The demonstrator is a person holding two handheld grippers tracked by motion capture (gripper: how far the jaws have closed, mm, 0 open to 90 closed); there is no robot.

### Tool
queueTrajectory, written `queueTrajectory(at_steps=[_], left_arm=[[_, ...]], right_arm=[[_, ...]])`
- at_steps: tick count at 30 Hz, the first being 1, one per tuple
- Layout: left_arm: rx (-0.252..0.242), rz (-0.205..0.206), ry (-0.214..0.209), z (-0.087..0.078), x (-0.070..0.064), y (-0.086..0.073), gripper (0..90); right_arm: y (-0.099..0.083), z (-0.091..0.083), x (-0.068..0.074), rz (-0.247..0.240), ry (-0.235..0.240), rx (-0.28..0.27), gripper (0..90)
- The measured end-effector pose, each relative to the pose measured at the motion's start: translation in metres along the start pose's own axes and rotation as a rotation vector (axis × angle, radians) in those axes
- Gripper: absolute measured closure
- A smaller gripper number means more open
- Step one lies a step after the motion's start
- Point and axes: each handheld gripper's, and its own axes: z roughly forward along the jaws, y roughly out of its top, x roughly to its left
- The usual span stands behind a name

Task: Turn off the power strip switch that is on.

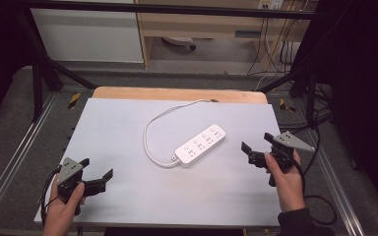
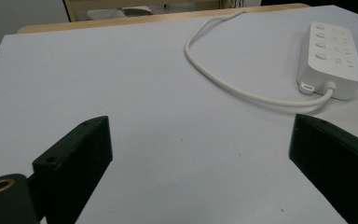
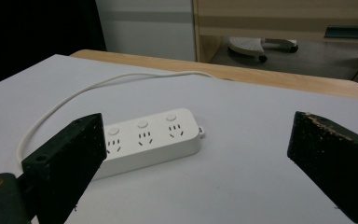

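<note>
Seen from the high view, a white power strip [image 1: 201, 145] lies slantwise at the centre of the frame on our pale grey table [image 1: 128, 196], its long axis running from lower left to upper right. Its white cable [image 1: 150, 128] leaves the strip's lower-left end, loops out to the left and curves back up towards the wooden edge [image 1: 177, 93] at the top of the table

We hold the left gripper [image 1: 98, 177] at the lower left of the frame, in a hand [image 1: 64, 209] that enters from the bottom edge, its jaws spread wide and holding nothing, well apart from the strip. In the left gripper view the two black jaws stand at the bottom corners with bare table between them, while the power strip [image 2: 331, 58] sits at the upper right and its cable [image 2: 233, 88] sweeps across the upper middle of the frame

We hold the right gripper [image 1: 257, 145] at the right of the high view, near the strip's right side but not touching it, jaws likewise wide and empty. In the right gripper view the power strip [image 3: 149, 140] lies at centre left, partly behind the left-hand jaw, with three round buttons and three sets of socket holes showing on its top face, and the cable [image 3: 98, 86] arcs across the upper left
</note>
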Motion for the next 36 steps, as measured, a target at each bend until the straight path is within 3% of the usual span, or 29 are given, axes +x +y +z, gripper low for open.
queueTrajectory(at_steps=[9, 18, 36], left_arm=[[-0.004, -0.008, 0.004, 0.000, 0.001, 0.000, 5.9], [-0.004, -0.006, 0.004, 0.000, 0.002, 0.000, 5.9], [-0.001, -0.004, 0.000, 0.000, 0.001, 0.000, 5.9]], right_arm=[[-0.017, -0.023, -0.010, 0.024, -0.021, -0.014, 5.0], [-0.036, -0.035, -0.013, 0.036, -0.024, -0.002, 5.0], [-0.068, -0.024, -0.006, 0.010, 0.003, 0.089, 4.8]])
